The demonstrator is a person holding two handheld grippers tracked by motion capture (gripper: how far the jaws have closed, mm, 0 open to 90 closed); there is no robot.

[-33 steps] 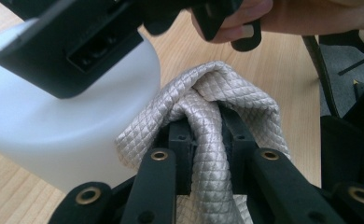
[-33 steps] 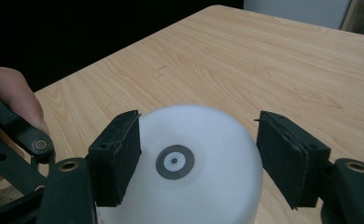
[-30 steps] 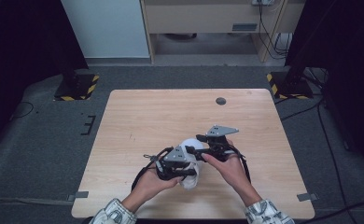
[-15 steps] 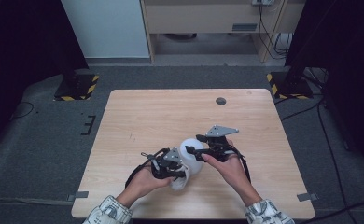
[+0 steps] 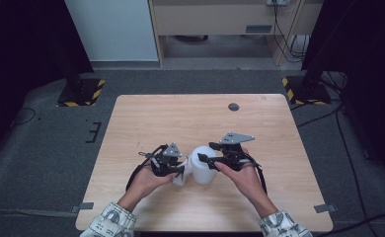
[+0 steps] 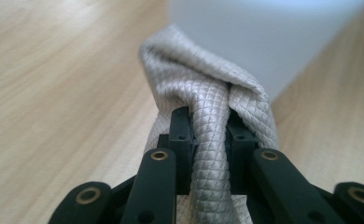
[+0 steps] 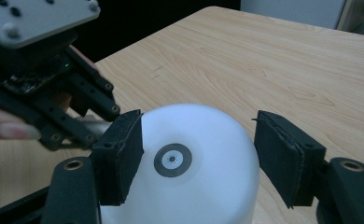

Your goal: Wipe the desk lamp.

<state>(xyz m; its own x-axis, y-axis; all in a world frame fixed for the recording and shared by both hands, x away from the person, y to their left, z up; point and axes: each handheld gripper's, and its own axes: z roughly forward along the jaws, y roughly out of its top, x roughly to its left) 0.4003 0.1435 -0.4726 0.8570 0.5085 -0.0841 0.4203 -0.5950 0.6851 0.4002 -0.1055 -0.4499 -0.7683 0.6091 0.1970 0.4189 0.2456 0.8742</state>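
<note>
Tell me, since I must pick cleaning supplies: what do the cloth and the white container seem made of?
The cloth looks like woven microfibre, beige, with a fine diamond grid and slight sheen. The white container looks like matte, faintly translucent plastic, smooth, with a round moulded mark on its upturned face; plastic is a guess.

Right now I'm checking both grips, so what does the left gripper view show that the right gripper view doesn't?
Left gripper view: the left gripper shut on a bunched grey quilted cloth, weave sharp.

Right gripper view: the right gripper open, its pads either side of the white container's domed top, with a grey ring mark at its middle.

Both: the white container and the wooden table.
</note>
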